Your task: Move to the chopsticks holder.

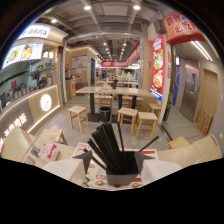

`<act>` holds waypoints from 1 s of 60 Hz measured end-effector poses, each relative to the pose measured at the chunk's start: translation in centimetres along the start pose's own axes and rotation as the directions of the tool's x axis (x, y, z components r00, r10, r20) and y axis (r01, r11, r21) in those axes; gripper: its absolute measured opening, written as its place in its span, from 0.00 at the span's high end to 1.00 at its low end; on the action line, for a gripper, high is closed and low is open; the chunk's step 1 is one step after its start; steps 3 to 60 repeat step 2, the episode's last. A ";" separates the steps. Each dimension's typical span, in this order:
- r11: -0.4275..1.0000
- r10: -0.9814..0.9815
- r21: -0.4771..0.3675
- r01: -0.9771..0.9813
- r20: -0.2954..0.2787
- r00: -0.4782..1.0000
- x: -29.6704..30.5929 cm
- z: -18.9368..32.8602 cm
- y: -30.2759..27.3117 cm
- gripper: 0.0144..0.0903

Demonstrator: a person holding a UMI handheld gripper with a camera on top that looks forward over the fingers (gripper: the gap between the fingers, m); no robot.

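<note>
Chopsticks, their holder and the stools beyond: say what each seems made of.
Chopsticks: probably plastic or lacquered wood, uniformly black, thin.
Holder: dark, looks like plastic or metal; cannot tell which.
Stools: apparently light wood, pale tan seats and legs.

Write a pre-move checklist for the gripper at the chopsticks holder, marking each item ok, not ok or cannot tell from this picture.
1. Holder in sight: ok. The chopsticks holder stands on the table, just ahead of the gripper.
2. Holder lined up between the fingers: ok, it sits roughly midway.
3. Chopsticks present: ok. Dark chopsticks fan up out of it.
4. Fingers open or shut: cannot tell; they show only as a dark mass.
5. Fingers touching the holder: cannot tell.
6. Holder upright: ok, as far as its visible top shows.
</note>
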 end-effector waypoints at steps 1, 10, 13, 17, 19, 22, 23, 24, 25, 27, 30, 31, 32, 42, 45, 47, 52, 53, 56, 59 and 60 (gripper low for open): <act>1.000 0.002 -0.001 -0.002 0.000 1.000 0.0 0.0 0.0 0.08; 1.000 0.004 -0.001 -0.004 0.000 1.000 0.1 0.0 0.0 0.08; 1.000 0.004 -0.001 -0.004 0.000 1.000 0.1 0.0 0.0 0.08; 1.000 0.004 -0.001 -0.004 0.000 1.000 0.1 0.0 0.0 0.08; 1.000 0.004 -0.001 -0.004 0.000 1.000 0.1 0.0 0.0 0.08; 1.000 0.004 -0.001 -0.004 0.000 1.000 0.1 0.0 0.0 0.08; 1.000 0.004 -0.001 -0.004 0.000 1.000 0.1 0.0 0.0 0.08; 1.000 0.004 -0.001 -0.004 0.000 1.000 0.1 0.0 0.0 0.08; 1.000 0.004 -0.001 -0.004 0.000 1.000 0.1 0.0 0.0 0.08; 1.000 0.004 -0.001 -0.004 0.000 1.000 0.1 0.0 0.0 0.08; 1.000 0.004 -0.001 -0.004 0.000 1.000 0.1 0.0 0.0 0.08; 1.000 0.004 -0.001 -0.004 0.000 1.000 0.1 0.0 0.0 0.08; 1.000 0.004 -0.001 -0.004 0.000 1.000 0.1 0.0 0.0 0.08; 1.000 0.004 -0.001 -0.004 0.000 1.000 0.1 0.0 0.0 0.08; 1.000 0.004 -0.001 -0.004 0.000 1.000 0.1 0.0 0.0 0.08; 1.000 0.004 -0.001 -0.004 0.000 1.000 0.1 0.0 0.0 0.08; 1.000 0.004 -0.001 -0.004 0.000 1.000 0.1 0.0 0.0 0.08; 1.000 0.004 -0.001 -0.004 0.000 1.000 0.1 0.0 0.0 0.08; 1.000 0.004 -0.001 -0.004 0.000 1.000 0.1 0.0 0.0 0.08; 1.000 0.004 -0.001 -0.004 0.000 1.000 0.1 0.0 0.0 0.08; 1.000 0.004 -0.001 -0.004 0.000 1.000 0.1 0.0 0.0 0.08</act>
